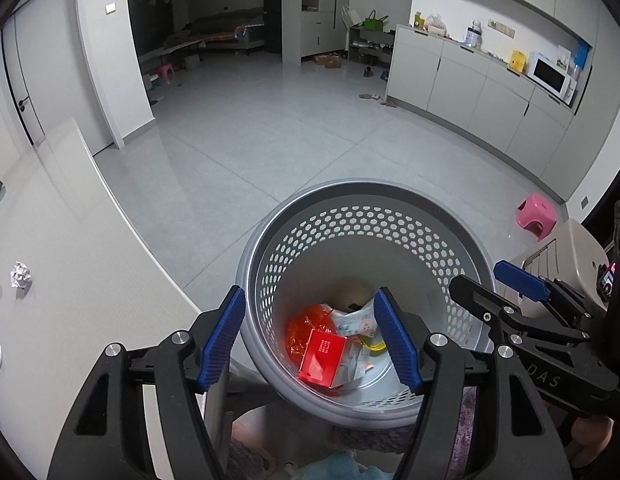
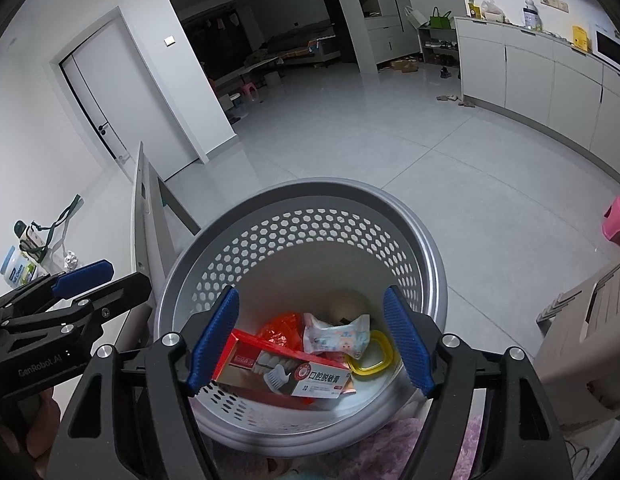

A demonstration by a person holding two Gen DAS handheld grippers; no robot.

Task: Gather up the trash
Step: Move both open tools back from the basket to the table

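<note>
A grey perforated bin (image 1: 362, 190) (image 2: 330, 188) stands on the floor beside a white table (image 1: 69, 248). Inside lie a red toothpaste box (image 1: 322, 356) (image 2: 281, 368), an orange wrapper (image 1: 305, 324) (image 2: 283, 326), a wipes packet (image 2: 338, 334) and a yellow ring (image 2: 374, 356). My left gripper (image 1: 309, 294) (image 2: 127, 274) hangs open over the bin's mouth, nothing between its blue pads. My right gripper (image 2: 310, 294) (image 1: 490, 280) is open beside it, also over the bin and holding nothing. A crumpled paper ball (image 1: 21, 275) (image 2: 71, 258) rests on the table.
A bottle (image 2: 13, 270) and a tagged item with a green cord stand on the table near the paper ball. A beige box-like object (image 1: 570, 256) sits right of the bin, a pink stool (image 1: 536, 216) behind it. Cabinets line the right wall.
</note>
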